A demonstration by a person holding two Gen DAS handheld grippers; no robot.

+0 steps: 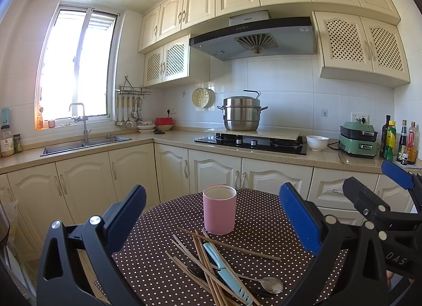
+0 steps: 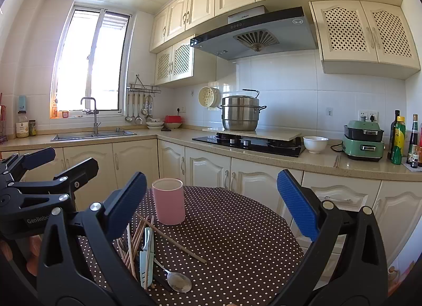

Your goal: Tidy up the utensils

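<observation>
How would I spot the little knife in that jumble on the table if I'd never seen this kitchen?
Start at the round table with the brown polka-dot cloth and find the pink cup standing on it. In front of the cup lies a heap of wooden chopsticks and a metal spoon. The knife lies across that heap, the only pale blue piece there.

Pink cup (image 2: pixel 168 201) upright on dotted table (image 2: pixel 237 226), chopsticks (image 2: pixel 137 240), spoon (image 2: pixel 179 281) beside

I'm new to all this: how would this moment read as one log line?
left gripper open | right gripper open | cup upright, empty | chopsticks, knife, spoon piled on table
</observation>
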